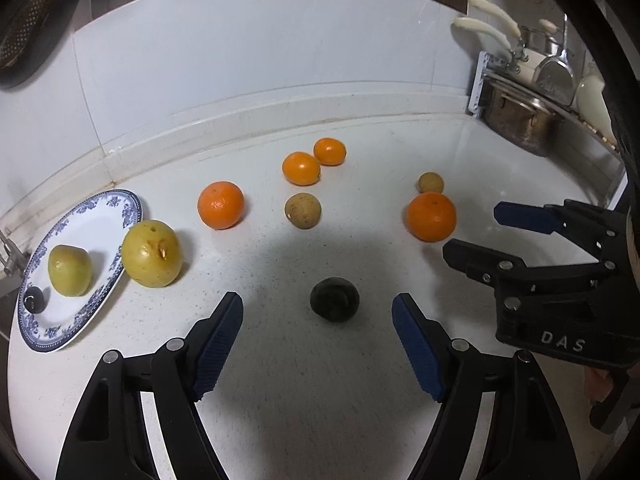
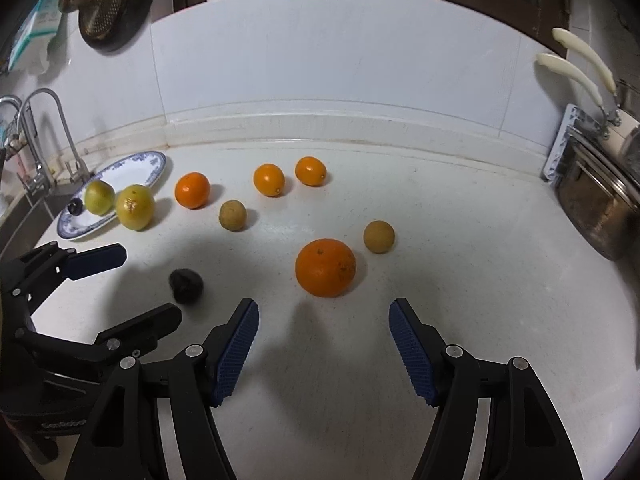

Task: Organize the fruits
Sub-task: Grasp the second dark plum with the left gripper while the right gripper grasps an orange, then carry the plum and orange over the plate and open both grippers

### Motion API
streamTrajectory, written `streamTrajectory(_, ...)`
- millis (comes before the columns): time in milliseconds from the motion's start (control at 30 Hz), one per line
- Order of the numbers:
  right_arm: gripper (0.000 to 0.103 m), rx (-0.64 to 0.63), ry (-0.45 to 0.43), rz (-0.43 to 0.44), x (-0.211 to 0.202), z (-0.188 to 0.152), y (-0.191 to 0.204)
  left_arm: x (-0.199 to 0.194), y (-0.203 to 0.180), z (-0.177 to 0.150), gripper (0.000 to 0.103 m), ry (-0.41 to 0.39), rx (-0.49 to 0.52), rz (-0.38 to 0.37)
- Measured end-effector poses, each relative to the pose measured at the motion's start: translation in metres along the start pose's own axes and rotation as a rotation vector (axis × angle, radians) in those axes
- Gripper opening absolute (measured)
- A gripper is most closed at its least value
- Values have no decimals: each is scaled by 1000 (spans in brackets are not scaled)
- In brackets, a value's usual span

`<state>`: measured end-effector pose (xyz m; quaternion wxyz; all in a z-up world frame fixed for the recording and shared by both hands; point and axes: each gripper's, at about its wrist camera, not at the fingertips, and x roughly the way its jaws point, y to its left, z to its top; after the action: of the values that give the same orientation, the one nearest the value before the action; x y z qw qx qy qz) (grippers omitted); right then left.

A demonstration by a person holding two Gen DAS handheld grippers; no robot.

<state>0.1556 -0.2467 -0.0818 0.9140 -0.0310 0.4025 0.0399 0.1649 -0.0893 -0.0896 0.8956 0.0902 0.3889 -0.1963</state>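
Note:
My left gripper [image 1: 318,312] is open and empty, its blue pads on either side of a dark round fruit [image 1: 334,299] just ahead on the white counter. My right gripper [image 2: 324,316] is open and empty, just short of a large orange [image 2: 325,267]. A blue-rimmed plate [image 1: 102,216] at the left holds a green-yellow fruit [image 1: 69,269] and a small dark fruit [image 1: 33,300]. A yellow fruit [image 1: 152,253] rests against the plate's edge. Several oranges [image 1: 220,204] and two brown fruits [image 1: 303,210] lie scattered behind. The right gripper also shows in the left wrist view [image 1: 472,236].
A steel pot [image 2: 596,208] and dish rack stand at the right edge of the counter. A faucet [image 2: 44,136] and sink sit at the far left beyond the plate [image 2: 154,162]. A white tiled wall backs the counter.

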Motion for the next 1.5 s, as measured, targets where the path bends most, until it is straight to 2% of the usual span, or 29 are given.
streamTrajectory(267, 68, 3, 40, 7, 29, 12, -4, 11, -1, 1, 60, 30, 16, 2)
streamTrajectory(333, 68, 8, 49, 11, 35, 14, -5, 13, -2, 2, 54, 38, 20, -4)
streamTrajectory(500, 63, 24, 70, 23, 45, 18, -6, 19, -2, 2, 39, 64, 11, -28)
streamTrajectory(633, 54, 23, 78, 28, 51, 19, -6, 22, -3, 3, 28, 82, 2, -56)
streamTrajectory(700, 53, 19, 79, 27, 52, 19, -6, 22, -3, 4, 28, 82, 4, -57)
streamTrajectory(800, 42, 9, 81, 37, 55, 20, -5, 21, -3, 5, 28, 81, 2, -61)
streamTrajectory(1067, 42, 4, 65, 47, 46, 16, 1, 10, 0, 8, 27, 47, -7, -68)
streamTrajectory(1500, 42, 8, 7, 82, 4, 15, 25, -28, 17, 11, 28, -29, -26, -75)
